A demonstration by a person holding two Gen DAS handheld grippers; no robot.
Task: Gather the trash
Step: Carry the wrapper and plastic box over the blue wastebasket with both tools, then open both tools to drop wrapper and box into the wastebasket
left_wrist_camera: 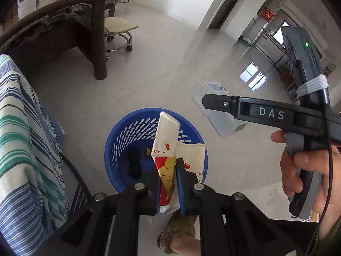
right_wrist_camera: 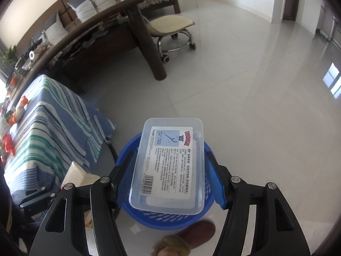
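Observation:
My left gripper (left_wrist_camera: pixel 168 170) is shut on a crumpled white, red and yellow paper food bag (left_wrist_camera: pixel 167 140), held above a blue perforated trash basket (left_wrist_camera: pixel 125 136) on the floor. Dark scraps lie in the basket's bottom. My right gripper (right_wrist_camera: pixel 168 170) is shut on a clear plastic box (right_wrist_camera: pixel 168 166) with a printed label, held over the same basket (right_wrist_camera: pixel 127 151). In the left wrist view the right gripper's finger (left_wrist_camera: pixel 215 102) and the clear box (left_wrist_camera: pixel 215 111) sit to the right, above and beyond the basket. The paper bag (right_wrist_camera: pixel 78 175) shows at the left in the right wrist view.
A blue, green and white striped cloth (left_wrist_camera: pixel 23 128) covers a table at the left, with small red and orange items (right_wrist_camera: pixel 15 111) on top. A dark wooden table leg (left_wrist_camera: pixel 99 40) and a wheeled stool (left_wrist_camera: pixel 119 32) stand behind. A slippered foot (right_wrist_camera: pixel 183 239) is next to the basket.

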